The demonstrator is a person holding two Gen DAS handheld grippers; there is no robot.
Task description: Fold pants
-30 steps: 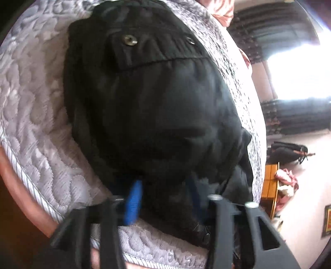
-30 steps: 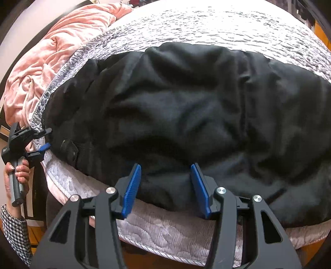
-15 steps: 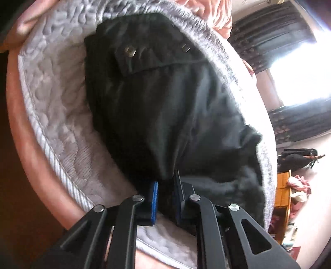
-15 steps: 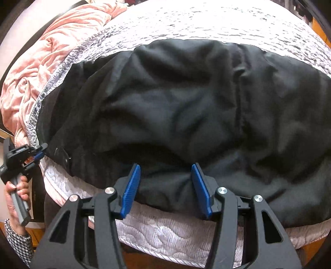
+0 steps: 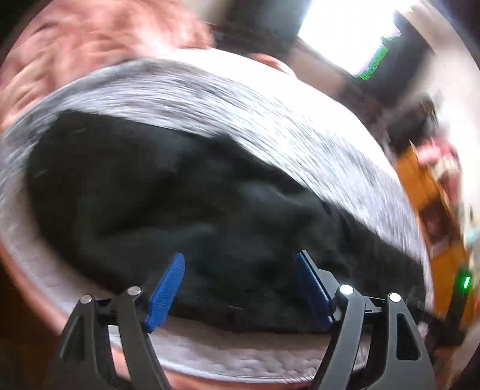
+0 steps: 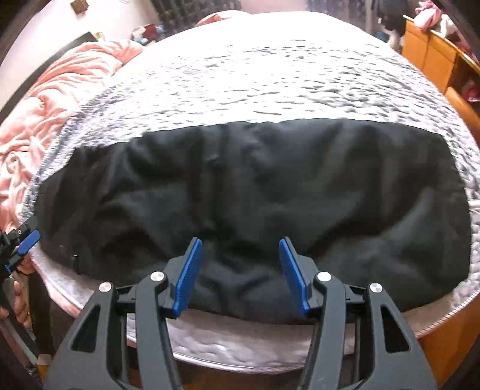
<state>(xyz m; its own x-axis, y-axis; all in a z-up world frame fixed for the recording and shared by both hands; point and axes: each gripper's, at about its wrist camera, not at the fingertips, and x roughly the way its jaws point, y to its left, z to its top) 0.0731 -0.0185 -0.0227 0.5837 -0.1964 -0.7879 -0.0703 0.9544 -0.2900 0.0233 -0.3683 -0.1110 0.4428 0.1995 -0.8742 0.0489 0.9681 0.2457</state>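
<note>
A lived-in bedroom in a home. A wide bed with a grey-white quilted mattress cover (image 6: 270,69) fills most of the view, and a rumpled pink plush blanket (image 6: 54,99) is heaped along its far left side. An orange wooden shelf unit (image 6: 444,63) stands by the bed's right edge with clothes piled on top. Dark patterned curtains (image 6: 195,9) hang at the far wall, and a bright window (image 5: 354,30) lets in daylight.
</note>
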